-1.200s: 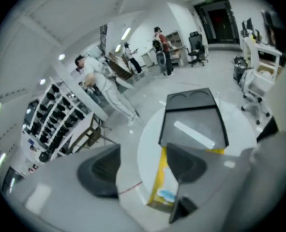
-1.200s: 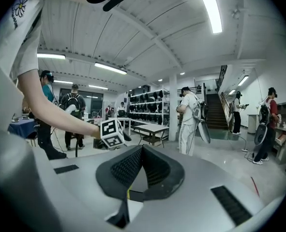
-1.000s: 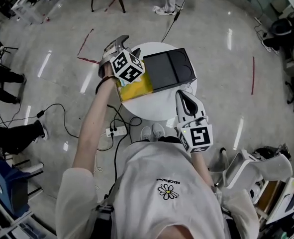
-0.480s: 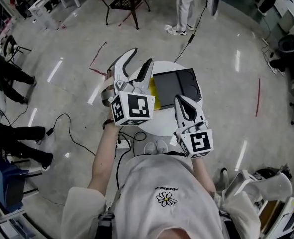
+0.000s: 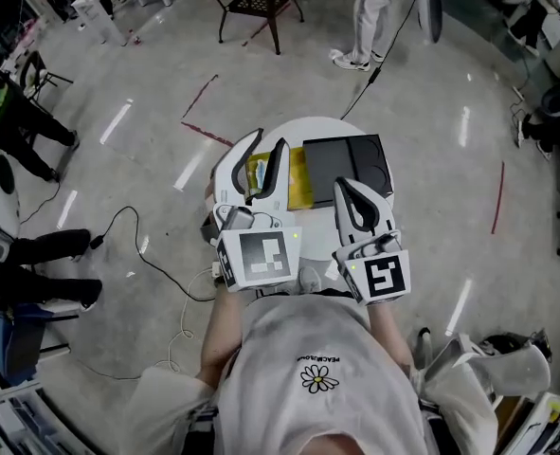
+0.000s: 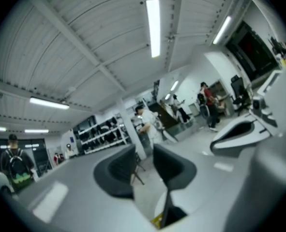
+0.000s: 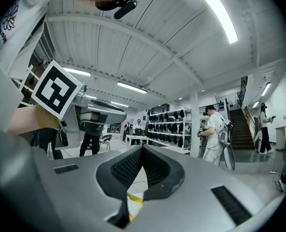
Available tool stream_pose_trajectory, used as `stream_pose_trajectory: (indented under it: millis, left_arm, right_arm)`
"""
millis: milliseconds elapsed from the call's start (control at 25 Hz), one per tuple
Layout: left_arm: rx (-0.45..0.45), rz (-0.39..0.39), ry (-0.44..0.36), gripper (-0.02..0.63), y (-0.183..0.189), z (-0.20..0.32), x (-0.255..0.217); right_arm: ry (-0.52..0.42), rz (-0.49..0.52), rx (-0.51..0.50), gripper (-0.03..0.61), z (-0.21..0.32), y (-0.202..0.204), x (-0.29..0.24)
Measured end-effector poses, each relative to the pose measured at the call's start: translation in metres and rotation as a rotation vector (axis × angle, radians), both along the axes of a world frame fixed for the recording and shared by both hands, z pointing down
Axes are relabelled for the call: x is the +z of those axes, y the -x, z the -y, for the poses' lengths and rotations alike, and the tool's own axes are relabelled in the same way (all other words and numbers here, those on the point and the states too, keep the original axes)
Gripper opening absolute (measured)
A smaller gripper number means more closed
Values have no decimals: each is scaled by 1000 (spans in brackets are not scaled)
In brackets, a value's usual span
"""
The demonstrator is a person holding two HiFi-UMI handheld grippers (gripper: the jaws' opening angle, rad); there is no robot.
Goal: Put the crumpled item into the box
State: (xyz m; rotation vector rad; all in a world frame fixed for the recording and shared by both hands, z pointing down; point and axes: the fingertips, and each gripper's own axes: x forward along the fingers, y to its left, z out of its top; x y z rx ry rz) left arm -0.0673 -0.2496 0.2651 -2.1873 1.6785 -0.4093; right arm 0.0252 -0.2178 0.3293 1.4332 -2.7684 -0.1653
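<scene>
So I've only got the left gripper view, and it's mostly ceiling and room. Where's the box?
Observer: The black box sits on the right part of the round white table, just ahead of the right gripper.
Operator: And the crumpled item?
Observer: The yellow crumpled item lies on the table right beside the box's left edge, not in it.
Operator: Is the right gripper carrying anything?
Observer: No, its fingers are together with nothing between them.
</scene>
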Motion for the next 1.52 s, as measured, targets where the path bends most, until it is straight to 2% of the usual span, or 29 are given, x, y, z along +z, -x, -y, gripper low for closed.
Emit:
stream_pose_trajectory:
  millis: [240, 360, 480, 640, 720, 880, 1040, 1520]
  left_arm:
    - [-60, -25, -6, 57, 11, -5, 4]
    - [-85, -47, -35, 8, 16, -7, 3]
    - [-101, -146, -26, 3, 25, -7, 18]
    - [-143, -352, 25, 2, 48, -5, 59]
    - [-163, -399, 13, 2, 54, -9, 69]
    - [-200, -372, -60, 2, 58, -15, 66]
    - [-227, -385, -106, 2, 64, -16, 59]
    - [-271, -416, -124, 2, 74, -19, 56]
  right_arm:
    - [-12, 1, -21, 2, 4, -1, -3]
    - [-10, -1, -28, 2, 6, -2, -1]
    - [-6, -6, -37, 2, 8, 0, 3]
    - [4, -13, -48, 2, 13, 8, 12]
    - [12, -21, -58, 2, 14, 10, 17]
    - [22, -34, -62, 2, 15, 12, 23]
    - [26, -41, -47, 1, 18, 10, 26]
    - [35, -41, -40, 0, 21, 9, 28]
